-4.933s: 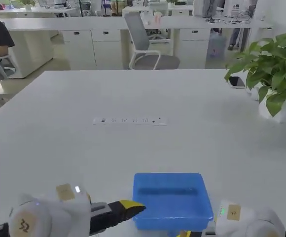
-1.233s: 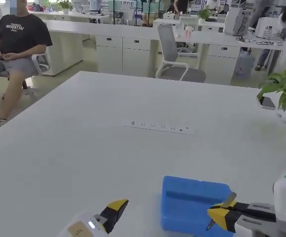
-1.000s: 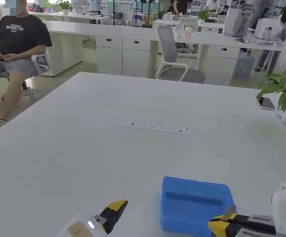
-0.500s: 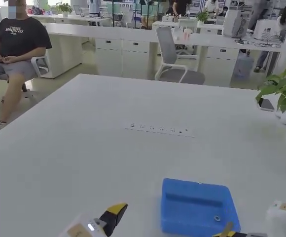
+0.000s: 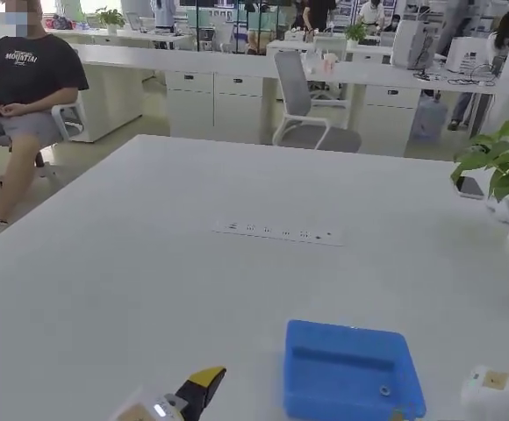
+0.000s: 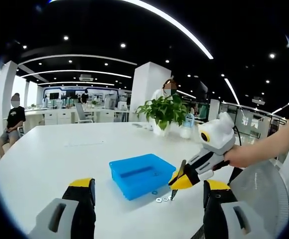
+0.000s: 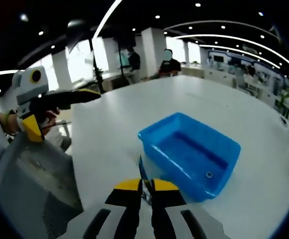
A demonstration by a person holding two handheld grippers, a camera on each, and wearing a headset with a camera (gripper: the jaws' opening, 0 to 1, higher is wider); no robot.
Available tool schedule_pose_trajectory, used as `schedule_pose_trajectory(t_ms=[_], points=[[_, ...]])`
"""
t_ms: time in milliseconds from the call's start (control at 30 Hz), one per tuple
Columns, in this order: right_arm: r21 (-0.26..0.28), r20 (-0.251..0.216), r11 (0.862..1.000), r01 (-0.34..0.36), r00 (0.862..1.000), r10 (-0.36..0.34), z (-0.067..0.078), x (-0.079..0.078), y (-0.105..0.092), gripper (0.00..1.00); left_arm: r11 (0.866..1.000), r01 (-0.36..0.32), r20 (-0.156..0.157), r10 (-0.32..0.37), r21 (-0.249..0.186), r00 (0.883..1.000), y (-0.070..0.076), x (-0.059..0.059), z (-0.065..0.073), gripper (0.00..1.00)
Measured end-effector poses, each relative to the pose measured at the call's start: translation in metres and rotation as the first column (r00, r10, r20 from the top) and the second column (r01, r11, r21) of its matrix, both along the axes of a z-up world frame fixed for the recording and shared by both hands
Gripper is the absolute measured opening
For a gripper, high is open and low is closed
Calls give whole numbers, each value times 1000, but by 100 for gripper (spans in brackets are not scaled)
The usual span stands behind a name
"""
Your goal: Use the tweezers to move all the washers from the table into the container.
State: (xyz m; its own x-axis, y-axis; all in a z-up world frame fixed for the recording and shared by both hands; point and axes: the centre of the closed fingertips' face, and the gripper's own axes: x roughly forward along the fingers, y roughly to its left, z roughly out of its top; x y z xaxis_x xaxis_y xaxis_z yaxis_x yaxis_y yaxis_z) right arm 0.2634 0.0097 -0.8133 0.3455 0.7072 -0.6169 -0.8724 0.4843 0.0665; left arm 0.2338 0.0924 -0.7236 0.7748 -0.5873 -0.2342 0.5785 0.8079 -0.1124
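While the left gripper hangs with its yellow-tipped jaws spread wide and nothing between them, the right gripper has its jaws pressed together on the tweezers, whose thin blades stick out ahead of the tips. Seen from the left gripper view, the tweezers slant down toward the white table. Their points are just beside a small cluster of washers lying on the tabletop close to a near corner of the blue container. Whether the points touch a washer is too small to tell. A lone washer lies inside the container, on its floor near one wall, and the head view shows it there as well. The container sits upright toward the near edge of the table, between the two grippers in the head view. Farther along the table a power strip lies flat, and a potted plant stands at the right side. Beyond the table a person sits on a chair among white desks.
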Motion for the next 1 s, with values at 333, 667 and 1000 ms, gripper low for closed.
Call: schedule_pose_trajectory(t_ms=[333, 667, 1000], points=[[-65, 96, 998, 1, 995, 5, 0, -6, 1, 3, 1000, -8, -7, 8, -1, 1000, 2, 1, -2, 91], [180, -12, 968, 172, 985, -173, 44, 10, -4, 3, 999, -40, -18, 40, -17, 999, 10, 3, -3, 91], [267, -17, 941, 209, 977, -212, 78, 39, -8, 3, 999, -9, -27, 7, -40, 1000, 4, 1, -3, 90]])
